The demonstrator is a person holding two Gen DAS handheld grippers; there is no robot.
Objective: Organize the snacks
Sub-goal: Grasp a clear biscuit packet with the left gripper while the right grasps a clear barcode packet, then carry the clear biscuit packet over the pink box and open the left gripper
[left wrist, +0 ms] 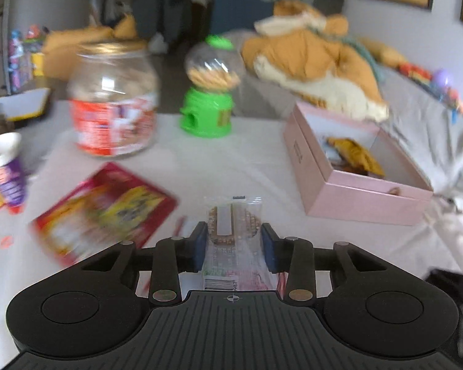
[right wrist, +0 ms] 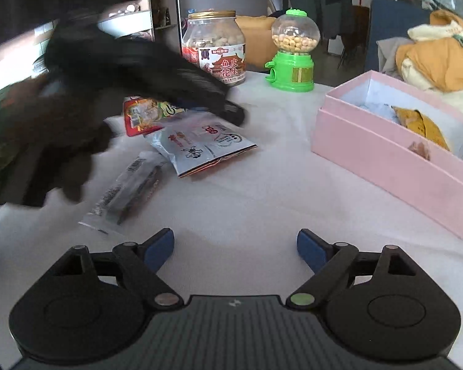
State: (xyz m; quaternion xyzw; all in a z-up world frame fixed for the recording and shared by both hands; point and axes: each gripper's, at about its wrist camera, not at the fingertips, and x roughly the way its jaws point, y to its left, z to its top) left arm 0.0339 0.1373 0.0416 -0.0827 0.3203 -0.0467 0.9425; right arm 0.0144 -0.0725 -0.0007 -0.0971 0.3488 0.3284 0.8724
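Observation:
A small clear snack packet (left wrist: pixel 233 212) with brown pieces lies between the blue pads of my left gripper (left wrist: pixel 234 226); the jaws stand apart and do not squeeze it. In the right wrist view the left gripper (right wrist: pixel 233 111) is a dark blur over a red packet (right wrist: pixel 142 112) and a grey-white packet (right wrist: pixel 200 145). My right gripper (right wrist: pixel 236 245) is wide open over bare tablecloth with nothing between its fingers. An open pink box (right wrist: pixel 385 166) at the right holds a yellow packet (right wrist: pixel 423 126).
A peanut jar (right wrist: pixel 214 49) and a green candy dispenser (right wrist: pixel 293 52) stand at the back. A long clear packet (right wrist: pixel 126 191) lies left of my right gripper. A gloved hand (right wrist: pixel 61 141) fills the left. A paper cup (left wrist: pixel 6 169) and a red packet (left wrist: pixel 108 212) lie left.

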